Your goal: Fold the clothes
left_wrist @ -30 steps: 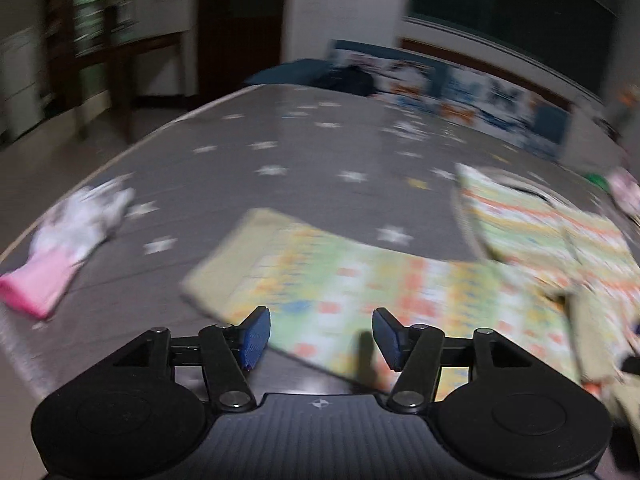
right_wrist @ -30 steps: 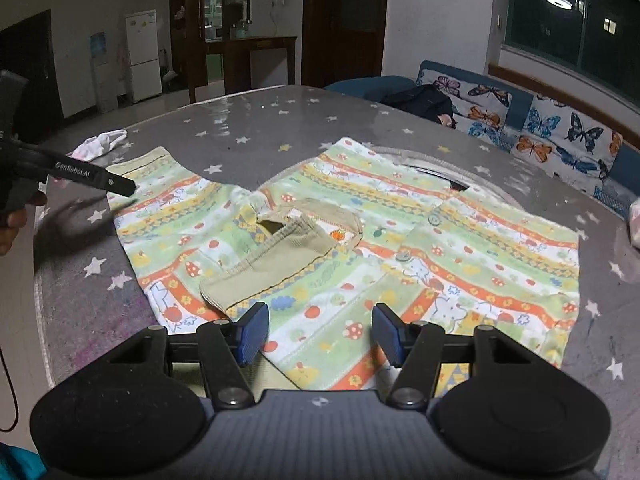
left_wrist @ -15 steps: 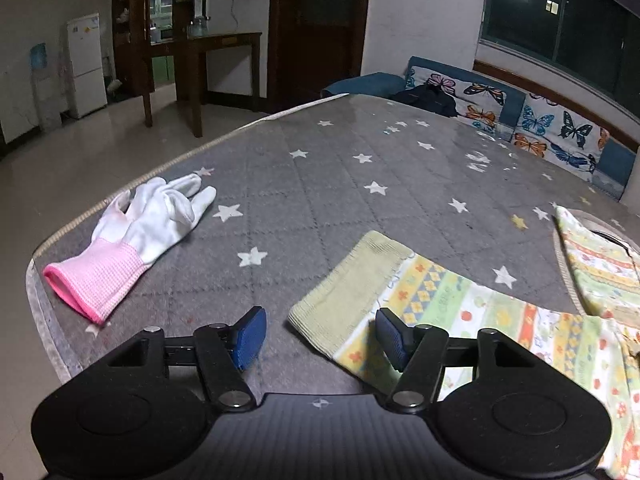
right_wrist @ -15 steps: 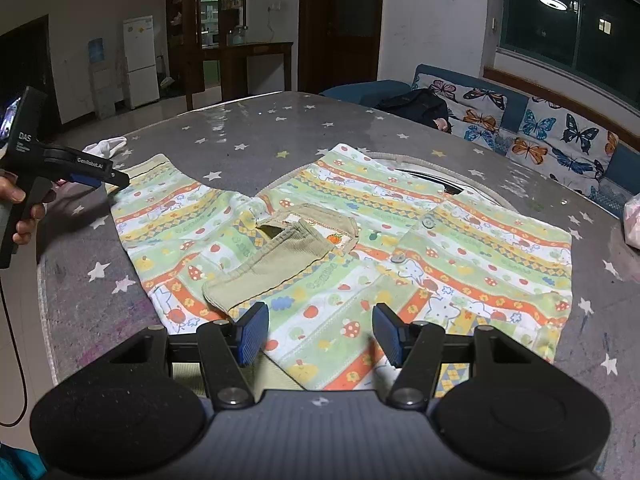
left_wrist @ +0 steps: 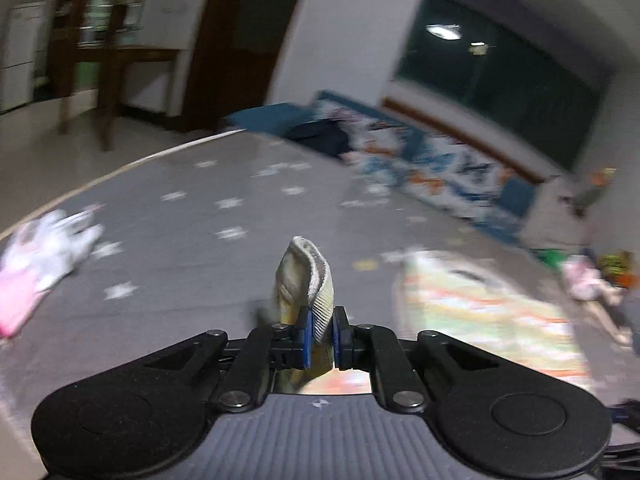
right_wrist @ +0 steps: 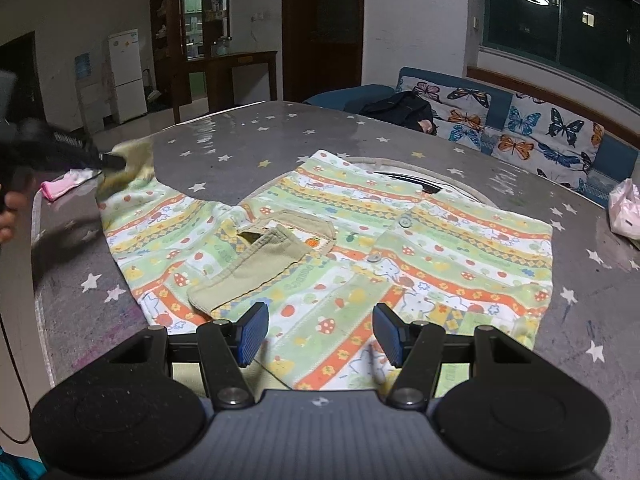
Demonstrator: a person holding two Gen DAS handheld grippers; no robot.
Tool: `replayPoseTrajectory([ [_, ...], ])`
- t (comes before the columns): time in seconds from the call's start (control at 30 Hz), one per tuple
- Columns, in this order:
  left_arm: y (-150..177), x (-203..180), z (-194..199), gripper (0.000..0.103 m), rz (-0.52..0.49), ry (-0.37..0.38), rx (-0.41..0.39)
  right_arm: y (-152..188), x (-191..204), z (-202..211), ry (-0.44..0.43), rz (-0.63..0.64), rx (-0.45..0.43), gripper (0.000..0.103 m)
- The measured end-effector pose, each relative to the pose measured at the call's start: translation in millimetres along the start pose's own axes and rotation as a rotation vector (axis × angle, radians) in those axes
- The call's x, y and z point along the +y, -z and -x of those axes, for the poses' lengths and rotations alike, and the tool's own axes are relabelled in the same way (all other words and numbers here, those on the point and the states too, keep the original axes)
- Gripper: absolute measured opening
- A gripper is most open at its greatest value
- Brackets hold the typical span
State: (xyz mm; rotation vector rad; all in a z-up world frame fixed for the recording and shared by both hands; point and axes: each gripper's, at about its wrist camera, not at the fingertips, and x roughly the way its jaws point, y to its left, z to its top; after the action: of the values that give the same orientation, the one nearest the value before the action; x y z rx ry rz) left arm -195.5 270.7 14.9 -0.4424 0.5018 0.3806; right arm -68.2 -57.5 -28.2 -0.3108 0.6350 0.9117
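A striped green, orange and white child's shirt (right_wrist: 360, 248) lies flat on the grey star-print table (right_wrist: 224, 148); one sleeve is folded over its middle. My left gripper (left_wrist: 320, 336) is shut on the ribbed cuff (left_wrist: 310, 280) of the other sleeve and holds it lifted above the table. In the right wrist view that gripper (right_wrist: 108, 160) is at the far left with the raised cuff (right_wrist: 132, 160). My right gripper (right_wrist: 316, 334) is open and empty, just above the shirt's near hem.
A white and pink glove (left_wrist: 36, 256) lies near the table's left edge. A pink bag (right_wrist: 624, 212) sits at the right edge. A butterfly-print sofa (right_wrist: 520, 128) stands behind the table. The left wrist view is motion-blurred.
My left gripper has shut on the sleeve cuff and lifted it off the table. My right gripper has stayed open in the same place.
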Motion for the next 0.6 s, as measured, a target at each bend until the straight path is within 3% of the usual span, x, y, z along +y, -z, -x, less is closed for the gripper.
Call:
replayPoseTrajectory([
  [0.27,-1.3,-88.0,-1.8,0.011,-0.063,0.307,0.050,3.5,-22.0,11.6,0.033,-0.080,-0.026,0.059],
  [0.43,4.2,-135.2,-13.2,0.011,-0.096,0.433,0.096,9.9,-37.3,22.1,0.066,-0.120,-0.037,0.059],
  [0.6,13.8,-172.7,-26.1,0.011,-0.139,0.513,0.127,16.8,-53.7,30.7,0.102,-0.169,-0.047,0.059],
])
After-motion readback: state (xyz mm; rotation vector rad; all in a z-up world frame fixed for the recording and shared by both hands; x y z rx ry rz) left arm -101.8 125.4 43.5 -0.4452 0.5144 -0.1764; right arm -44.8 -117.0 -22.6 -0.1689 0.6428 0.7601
